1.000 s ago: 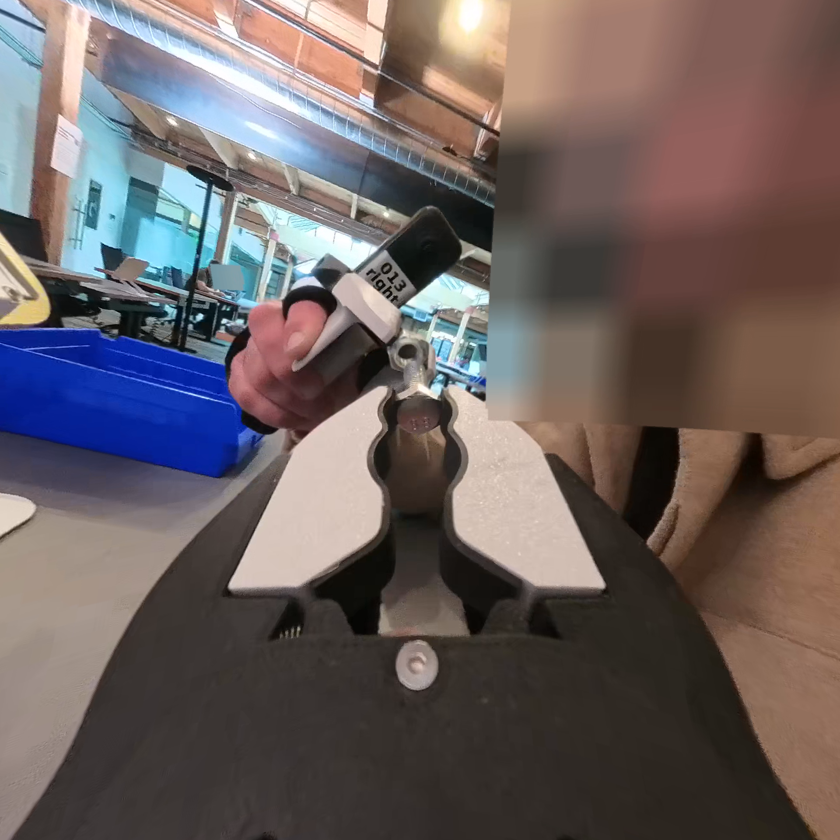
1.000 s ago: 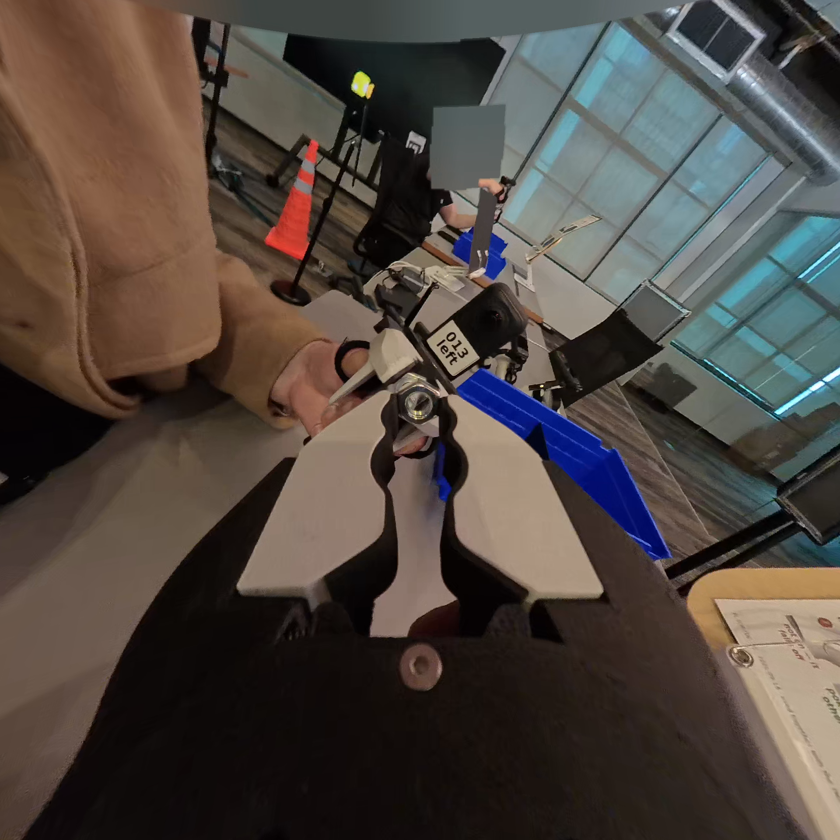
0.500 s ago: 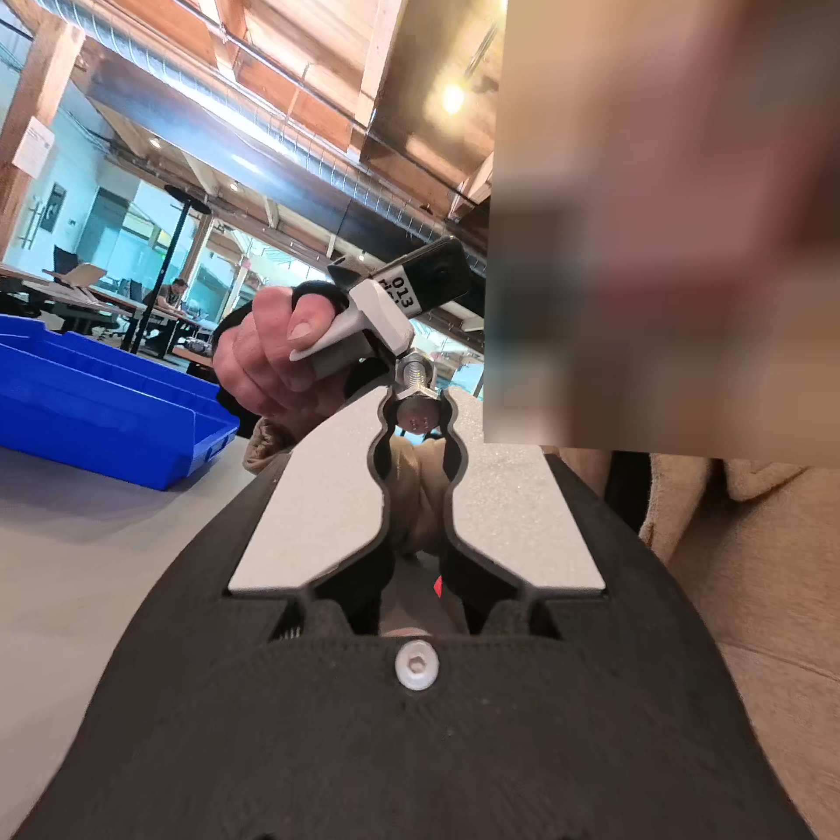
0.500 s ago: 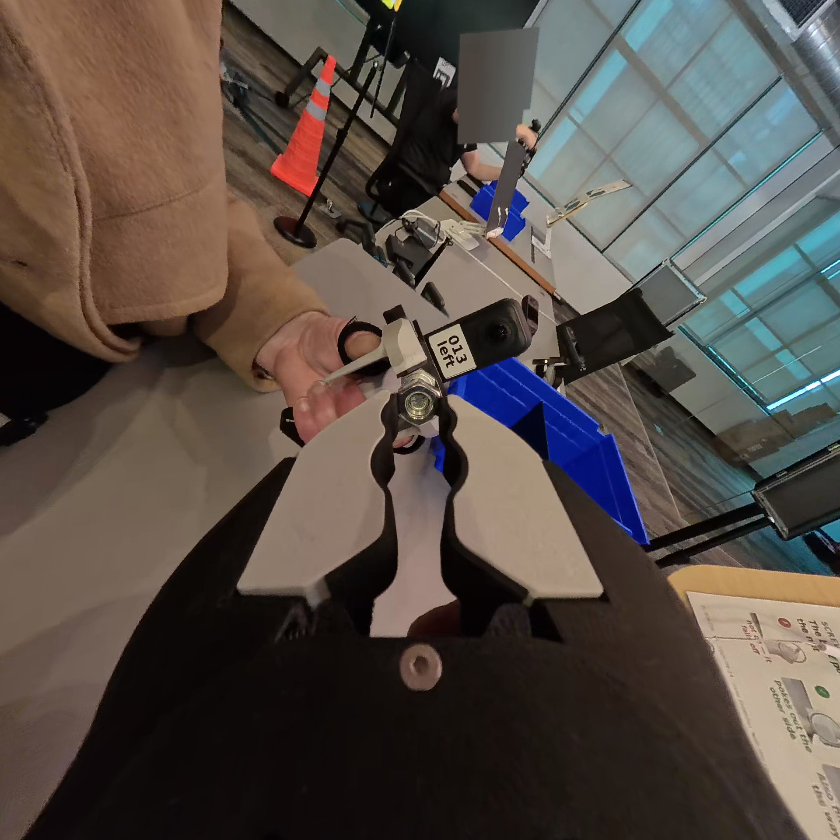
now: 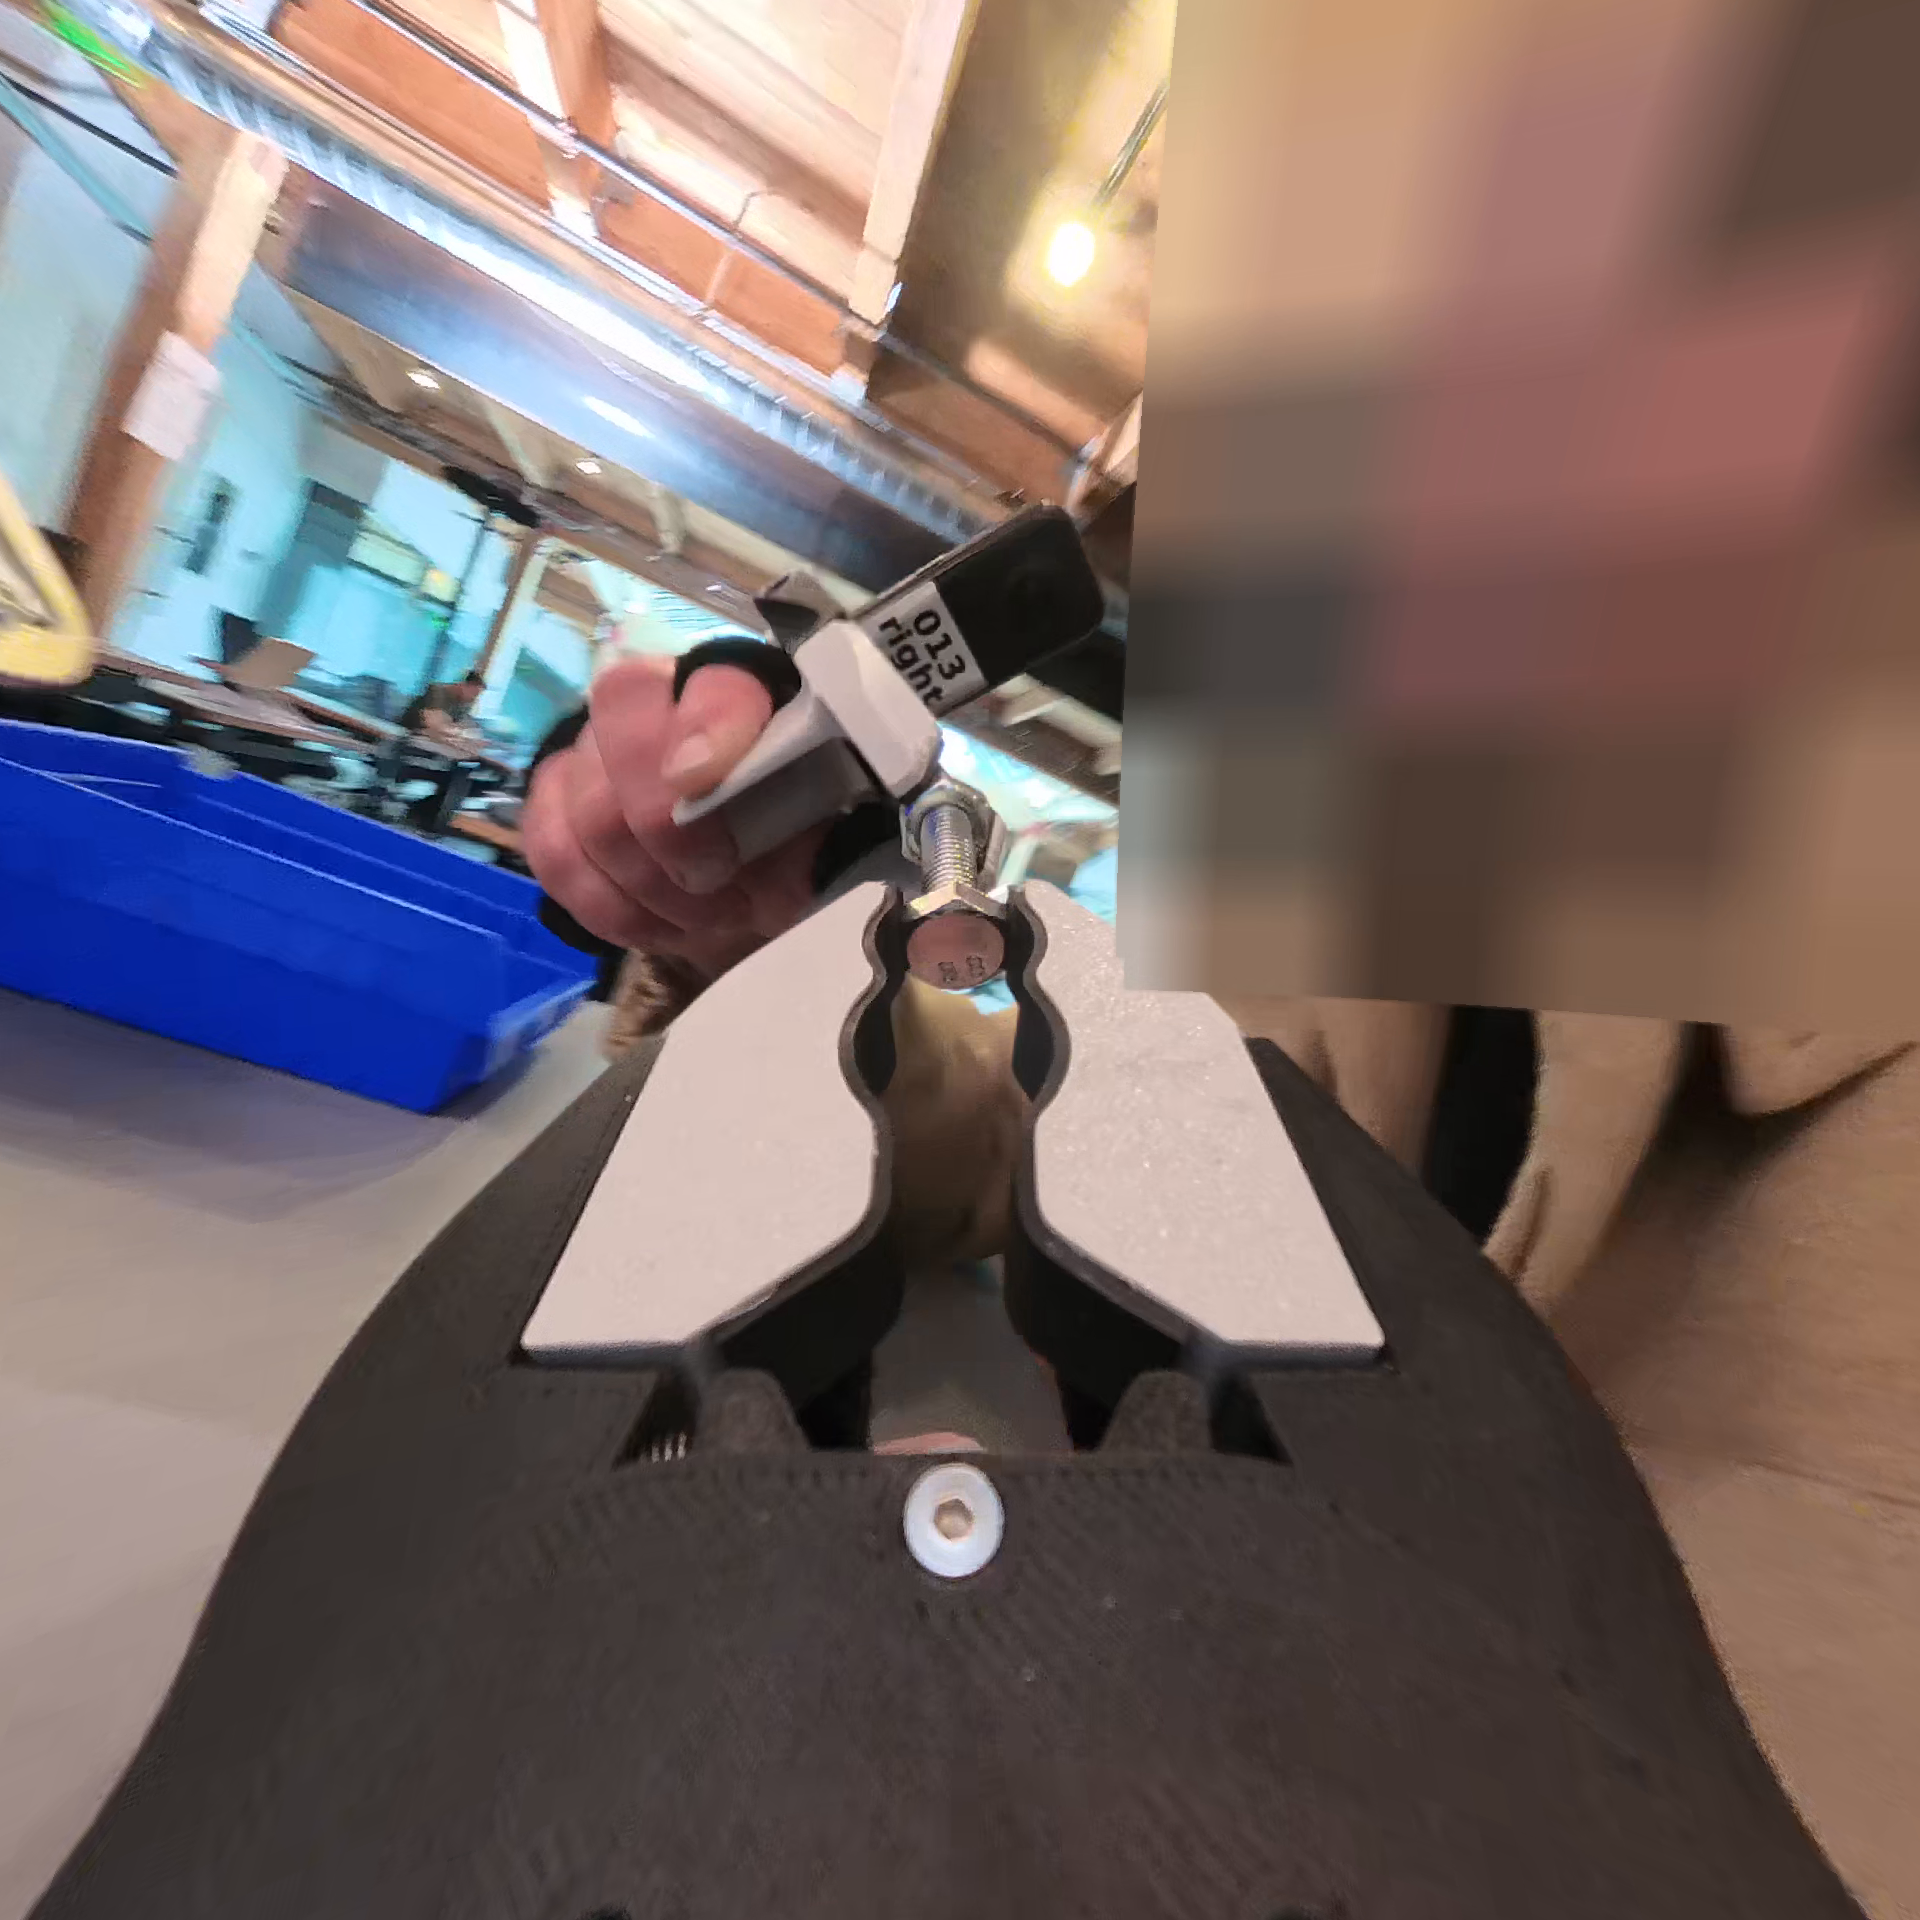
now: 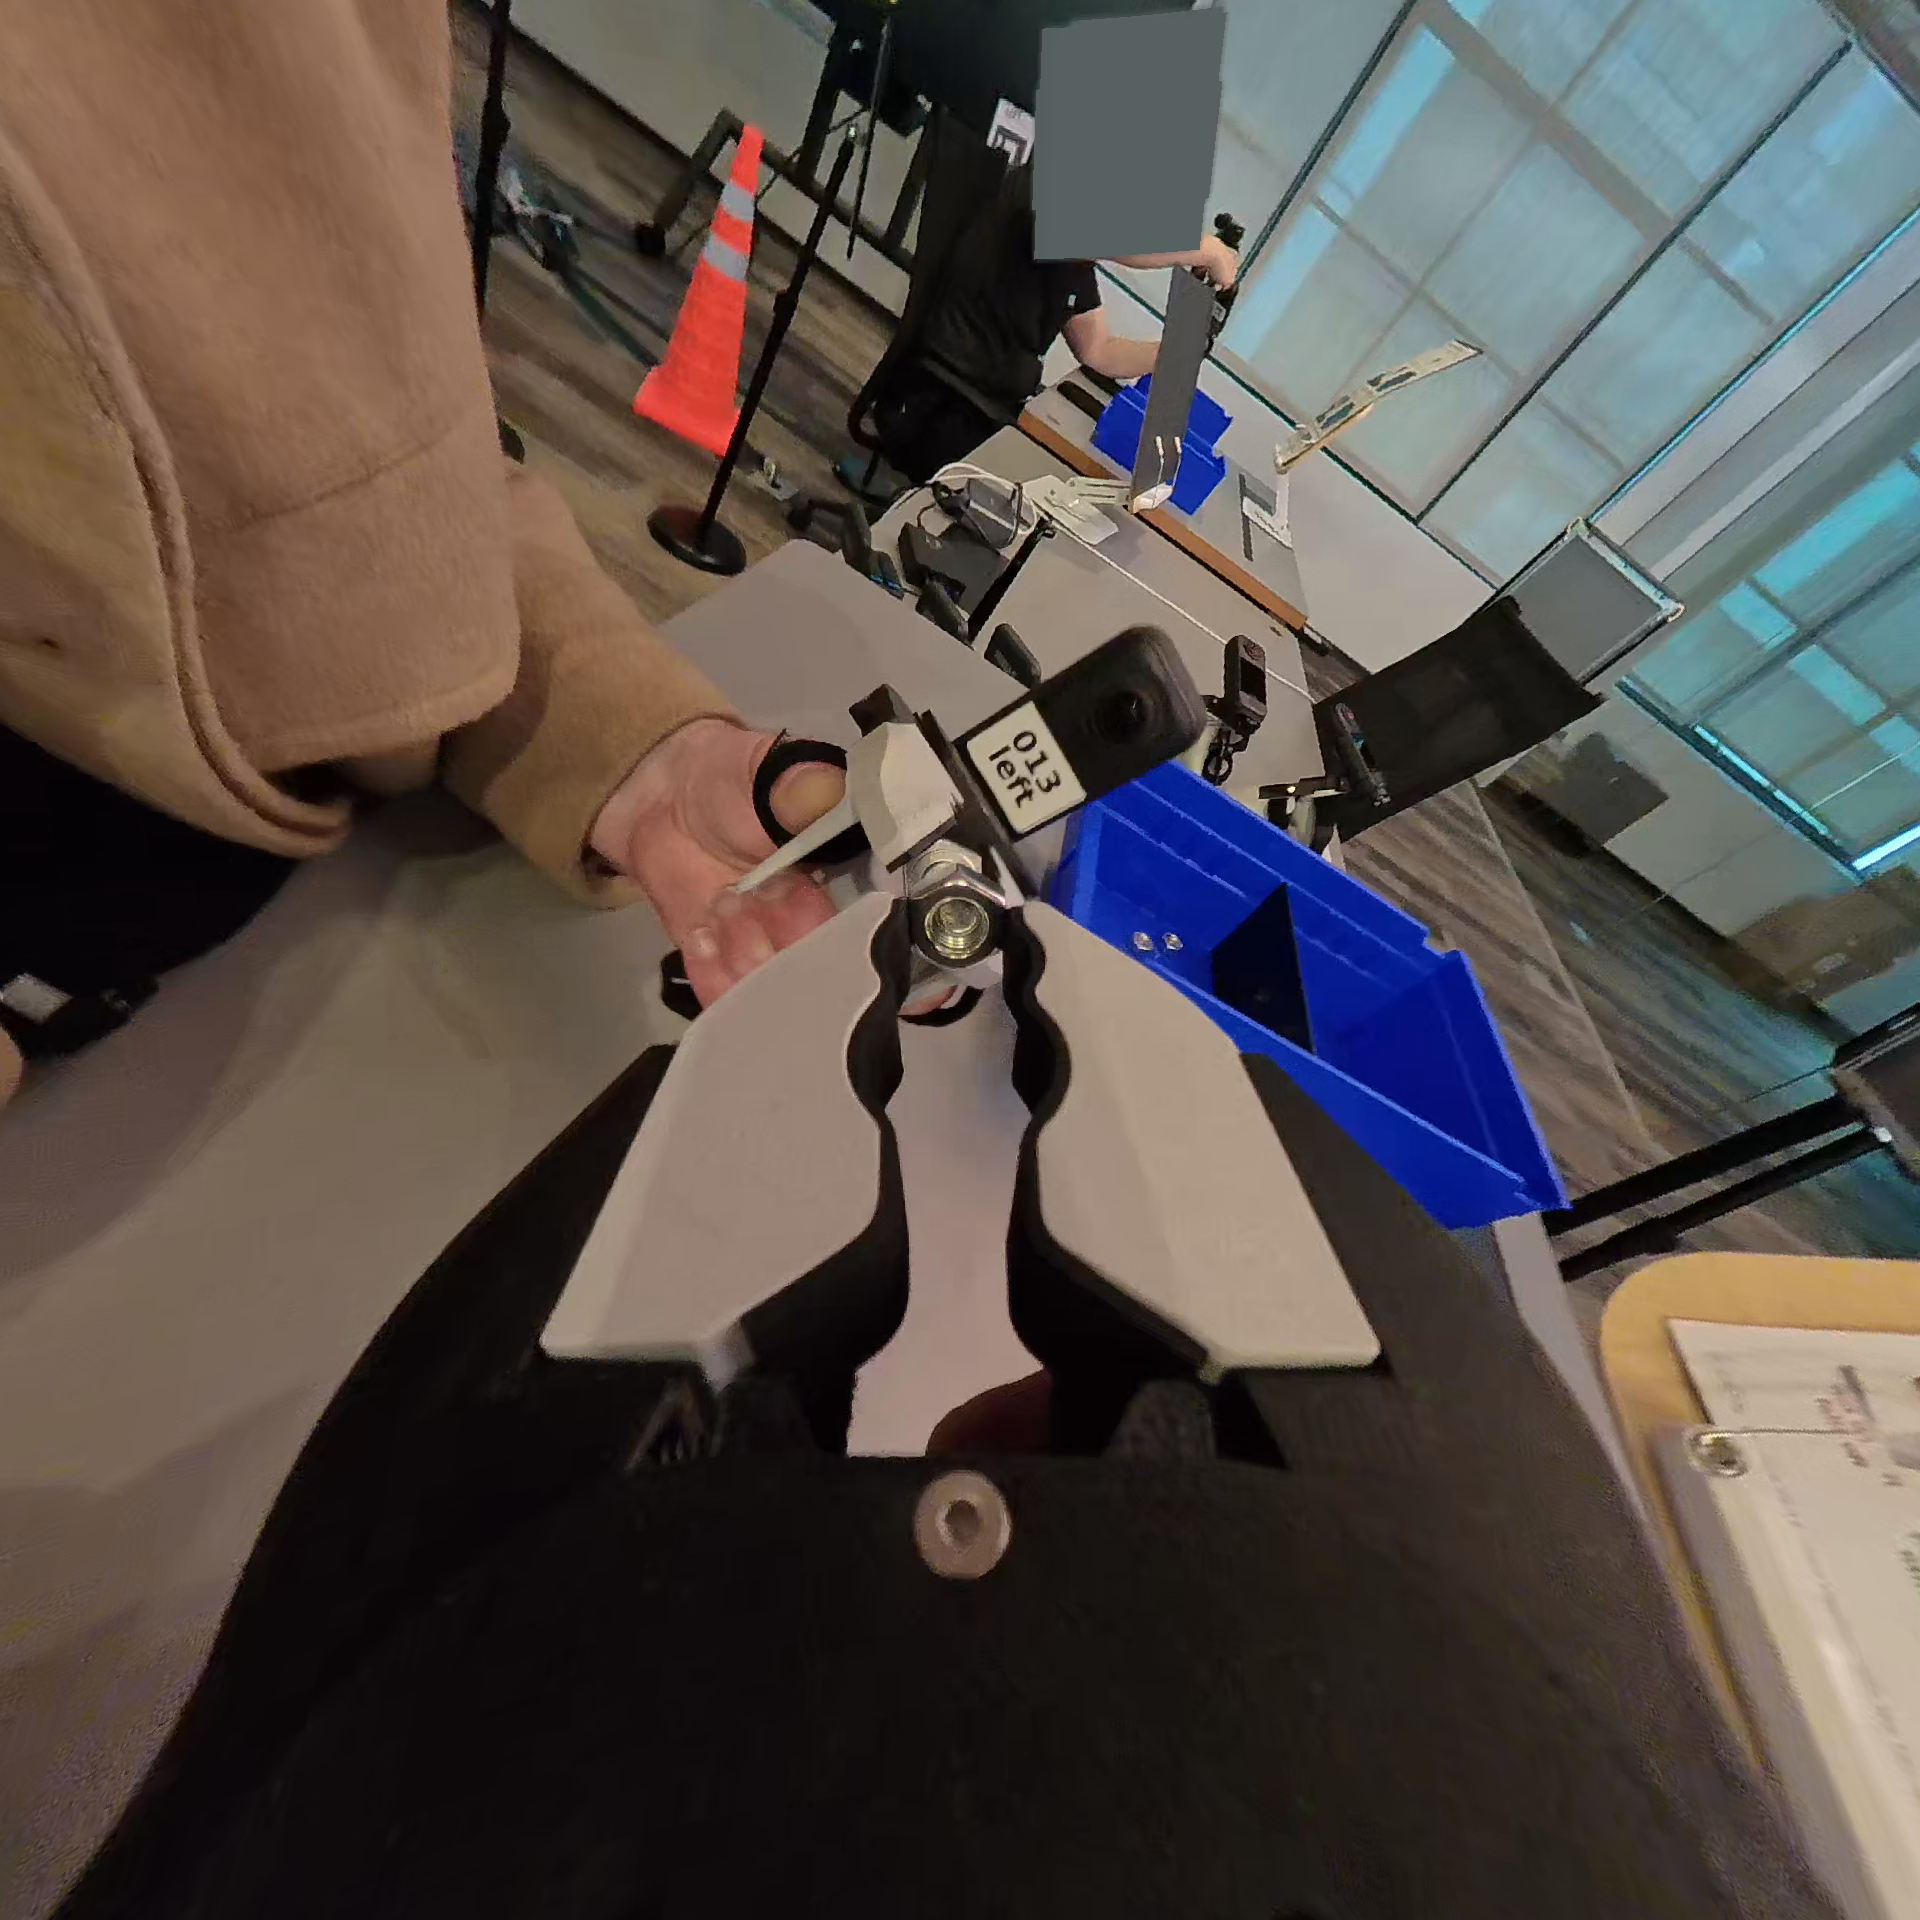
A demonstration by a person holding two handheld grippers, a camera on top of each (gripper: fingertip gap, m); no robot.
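Observation:
My left gripper (image 5: 954, 906) is shut on the hex head of a silver bolt (image 5: 954, 951), held above the grey table (image 5: 208, 1195). The threaded shank (image 5: 948, 847) runs forward into a silver nut (image 5: 940, 802). The right gripper (image 5: 862, 727), in a person's hand, holds that nut from the far side. In the right wrist view my right gripper (image 6: 954, 914) is shut on the nut (image 6: 954, 925), with the bolt's end showing in its hole. The left gripper (image 6: 909, 795) faces it just beyond, in the other hand.
A blue bin (image 5: 260, 914) stands on the table to the left; in the right wrist view the blue bin (image 6: 1351, 1018) holds small nuts (image 6: 1153, 940). A clipboard with paper (image 6: 1766, 1507) lies at the right. A person in a tan hoodie (image 6: 208, 416) is close. Both grippers' tips are close together, under 4 cm apart.
Both grippers keep their holds on bolt and nut. The pair has tilted and shifted, so the background swings in both views; the right gripper's angle about the bolt has changed.

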